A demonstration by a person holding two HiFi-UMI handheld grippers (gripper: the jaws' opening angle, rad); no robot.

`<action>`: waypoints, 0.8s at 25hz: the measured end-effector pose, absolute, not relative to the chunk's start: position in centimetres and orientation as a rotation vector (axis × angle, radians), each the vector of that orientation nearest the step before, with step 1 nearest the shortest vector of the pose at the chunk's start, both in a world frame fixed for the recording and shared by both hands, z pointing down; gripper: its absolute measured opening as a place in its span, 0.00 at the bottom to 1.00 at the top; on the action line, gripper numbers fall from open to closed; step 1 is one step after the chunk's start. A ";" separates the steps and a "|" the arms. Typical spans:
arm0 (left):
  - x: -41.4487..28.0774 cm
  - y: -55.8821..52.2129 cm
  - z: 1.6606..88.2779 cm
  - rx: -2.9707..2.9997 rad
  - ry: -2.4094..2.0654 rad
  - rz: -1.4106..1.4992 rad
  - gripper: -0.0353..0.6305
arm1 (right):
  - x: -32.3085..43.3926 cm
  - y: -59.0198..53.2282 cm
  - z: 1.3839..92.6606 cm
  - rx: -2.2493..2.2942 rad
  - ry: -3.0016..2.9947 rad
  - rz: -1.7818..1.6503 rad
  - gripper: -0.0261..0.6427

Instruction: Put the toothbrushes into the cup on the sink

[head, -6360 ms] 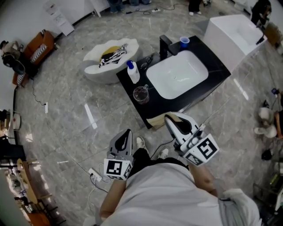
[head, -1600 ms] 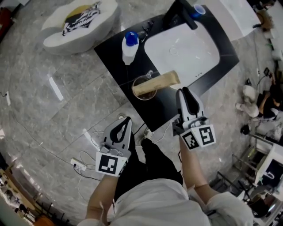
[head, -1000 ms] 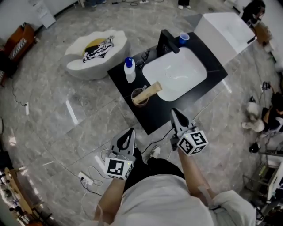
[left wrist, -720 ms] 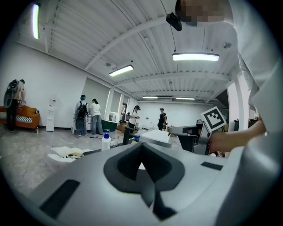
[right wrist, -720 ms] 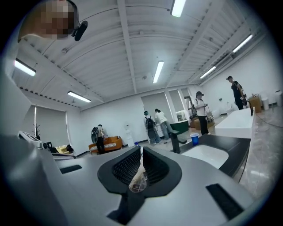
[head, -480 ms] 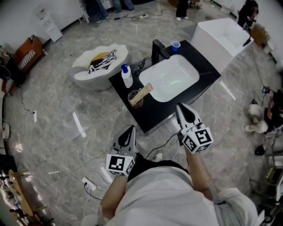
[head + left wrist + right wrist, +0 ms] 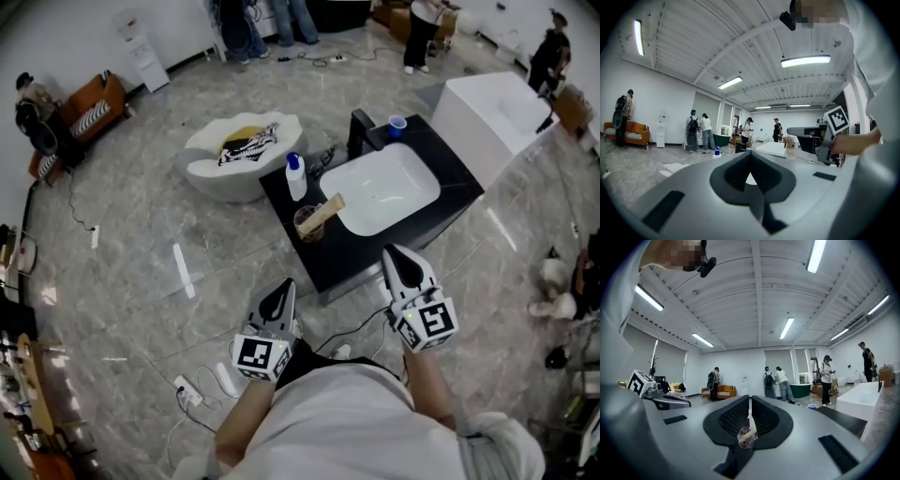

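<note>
The toothbrushes [image 7: 324,210], a tan oblong bundle, stand slanted in the clear glass cup [image 7: 307,228], with their upper end leaning out over the rim toward the white oval sink basin [image 7: 380,187]. The cup sits on the black tabletop [image 7: 441,159], just beside the basin's left end as the head view has it. A white bottle with a blue cap [image 7: 295,175] stands further along that same end of the basin. A black faucet [image 7: 362,135] rises at the basin's far edge, and a small blue cup [image 7: 397,123] sits just past it.

Both grippers are held up on the near side of the basin, well apart from the cup. The right hand-held gripper [image 7: 395,253] points toward the basin's near edge, its jaws pressed together with nothing in them. The left hand-held gripper [image 7: 284,287] is lower and to the left of the basin, over the grey marble floor [image 7: 141,244], likewise closed and empty.

Only the head view shows how the bundle leans in the cup. The right gripper view catches the cup as a tiny far-off shape through the opening at the base of its jaws. The left gripper view instead gives the other gripper's marker cube and people [image 7: 698,131] standing along the far wall.
</note>
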State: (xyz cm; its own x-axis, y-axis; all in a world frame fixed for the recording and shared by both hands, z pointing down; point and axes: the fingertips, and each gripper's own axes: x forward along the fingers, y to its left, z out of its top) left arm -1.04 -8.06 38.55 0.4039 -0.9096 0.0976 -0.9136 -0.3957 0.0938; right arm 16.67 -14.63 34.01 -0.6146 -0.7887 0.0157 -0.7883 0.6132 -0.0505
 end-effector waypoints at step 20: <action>-3.5 -6.2 41.0 2.462 -1.658 0.065 0.06 | 11.1 -12.2 35.8 -1.216 2.919 -0.128 0.11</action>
State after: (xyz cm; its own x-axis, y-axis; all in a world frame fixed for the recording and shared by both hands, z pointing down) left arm -3.48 -6.23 41.02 0.3796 -0.9157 0.1319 -0.9232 -0.3656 0.1184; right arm 11.06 -12.16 35.81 -0.7045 -0.7077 0.0524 -0.7096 0.7015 -0.0660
